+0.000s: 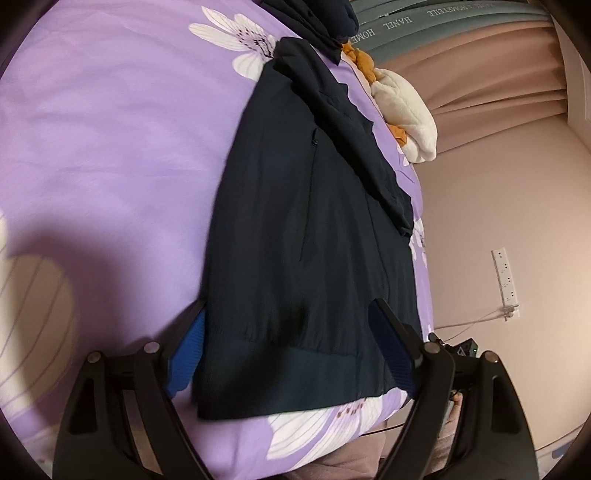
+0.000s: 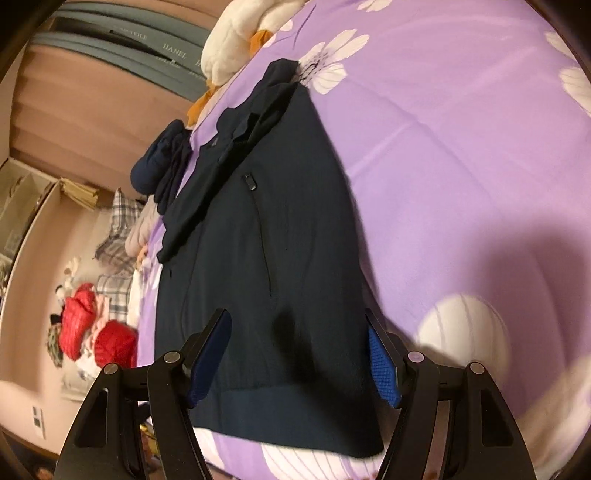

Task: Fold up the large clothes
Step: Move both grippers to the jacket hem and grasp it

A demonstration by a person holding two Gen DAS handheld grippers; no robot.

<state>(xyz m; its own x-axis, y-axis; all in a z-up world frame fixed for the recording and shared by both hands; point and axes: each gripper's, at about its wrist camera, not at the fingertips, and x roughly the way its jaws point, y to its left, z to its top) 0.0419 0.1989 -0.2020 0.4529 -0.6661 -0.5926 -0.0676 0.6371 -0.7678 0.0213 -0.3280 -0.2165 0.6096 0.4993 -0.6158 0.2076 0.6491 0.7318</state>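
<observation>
A dark navy jacket (image 1: 295,240) lies flat on the purple flowered bedsheet (image 1: 110,147), folded into a long strip with one sleeve (image 1: 362,147) laid along it. Its ribbed hem (image 1: 295,373) is nearest to me. My left gripper (image 1: 290,304) hovers open just above the hem end, its blue pads (image 1: 184,350) straddling the strip's width without pressing on it. In the right wrist view the same jacket (image 2: 277,240) runs away from me across the sheet (image 2: 461,166). My right gripper (image 2: 295,314) is open above the hem (image 2: 288,413), with nothing held.
A white and orange plush toy (image 1: 402,107) and a pile of dark clothes (image 1: 314,22) lie at the bed's far end. The bed edge runs close beside the jacket. Beyond it are a wall socket strip (image 1: 505,280), and red items (image 2: 96,332) and plaid cloth (image 2: 118,229) on the floor.
</observation>
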